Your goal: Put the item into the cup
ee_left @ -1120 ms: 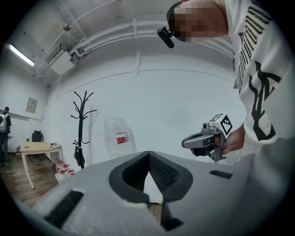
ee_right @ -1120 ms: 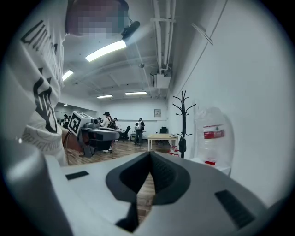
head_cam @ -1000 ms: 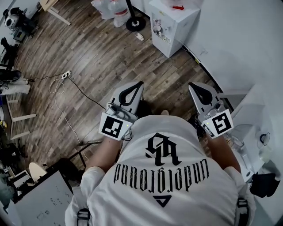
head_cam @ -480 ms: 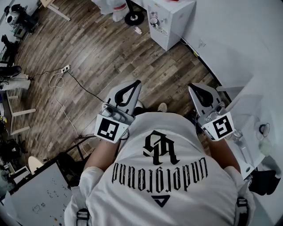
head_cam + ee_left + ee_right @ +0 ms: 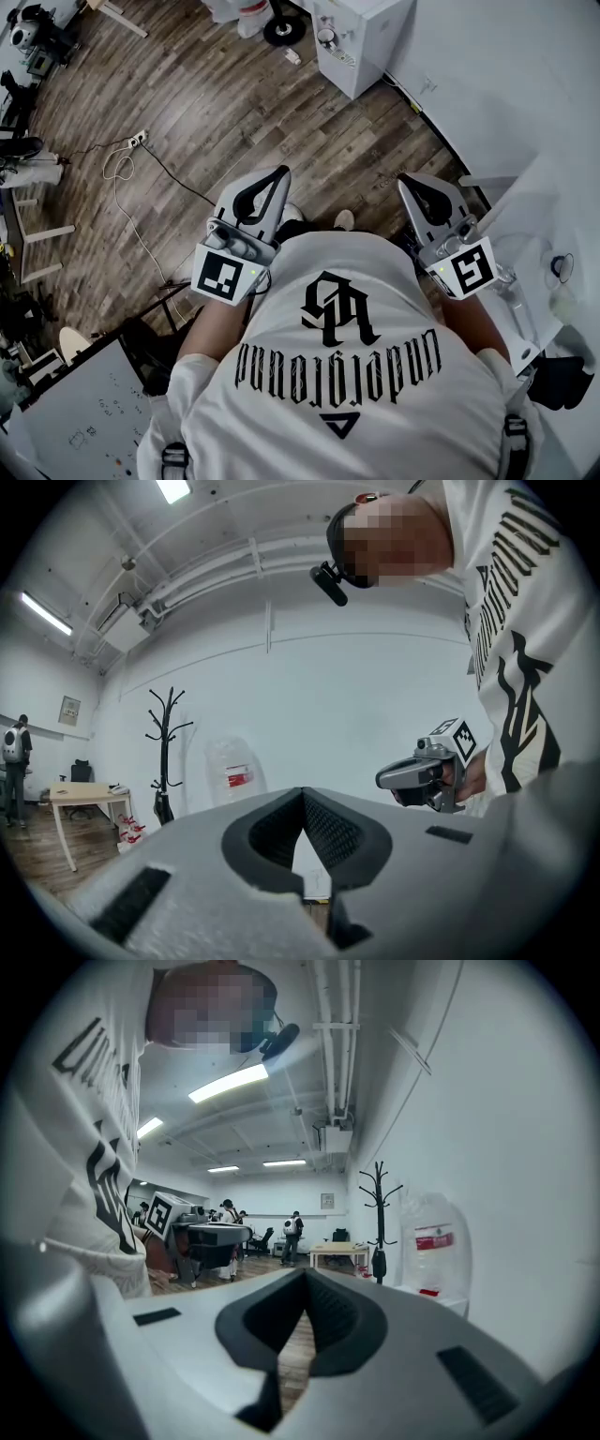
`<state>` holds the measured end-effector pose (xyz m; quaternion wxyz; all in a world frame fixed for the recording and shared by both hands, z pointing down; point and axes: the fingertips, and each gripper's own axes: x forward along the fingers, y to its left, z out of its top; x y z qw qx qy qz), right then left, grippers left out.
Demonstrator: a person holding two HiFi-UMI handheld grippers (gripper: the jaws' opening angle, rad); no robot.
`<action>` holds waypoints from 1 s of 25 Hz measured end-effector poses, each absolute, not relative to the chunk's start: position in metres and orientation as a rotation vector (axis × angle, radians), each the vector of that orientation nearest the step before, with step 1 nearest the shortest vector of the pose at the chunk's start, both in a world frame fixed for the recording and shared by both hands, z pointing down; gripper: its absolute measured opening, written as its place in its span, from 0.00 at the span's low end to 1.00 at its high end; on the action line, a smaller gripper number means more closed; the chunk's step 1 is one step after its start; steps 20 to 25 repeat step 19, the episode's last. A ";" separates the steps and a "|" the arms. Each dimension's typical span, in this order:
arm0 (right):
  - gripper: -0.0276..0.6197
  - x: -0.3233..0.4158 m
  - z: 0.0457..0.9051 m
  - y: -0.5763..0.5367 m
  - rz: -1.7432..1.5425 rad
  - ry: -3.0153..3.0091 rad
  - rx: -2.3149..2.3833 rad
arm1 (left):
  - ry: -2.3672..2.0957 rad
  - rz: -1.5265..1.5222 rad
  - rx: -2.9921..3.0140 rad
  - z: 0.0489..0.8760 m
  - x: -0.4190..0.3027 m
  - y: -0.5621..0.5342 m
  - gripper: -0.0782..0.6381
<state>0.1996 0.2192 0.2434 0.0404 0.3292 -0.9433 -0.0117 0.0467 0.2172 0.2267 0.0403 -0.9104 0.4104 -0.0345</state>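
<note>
"Claws: shut or open?"
"Left claw (image 5: pixel 279 174) and right claw (image 5: pixel 406 179) are both pinched tight and empty, over the wooden floor (image 5: pixel 234 103)."
"And the cup?"
"Something clear, maybe the cup (image 5: pixel 512 285), on the white table (image 5: pixel 548 234) just beside the right claw."

Dark wood-plank floor (image 5: pixel 234 112) spreads below and ahead of the left gripper (image 5: pixel 278 174). A white cabinet (image 5: pixel 361 42) stands by the white wall (image 5: pixel 506 84), ahead of the right gripper (image 5: pixel 407 180). Ahead-left of the left gripper stand a coat stand (image 5: pixel 167 752) and a desk (image 5: pixel 86 801). Overhead, strip lights (image 5: pixel 228 1082) glow.
</note>
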 end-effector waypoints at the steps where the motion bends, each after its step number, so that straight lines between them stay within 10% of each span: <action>1: 0.05 0.199 0.242 0.219 -0.038 -2.888 1.009 | 1.258 -0.103 -2.788 0.226 0.046 0.217 0.12; 25: 0.05 0.199 0.243 0.207 -0.035 -2.887 1.017 | 1.265 -0.117 -2.794 0.231 0.043 0.208 0.12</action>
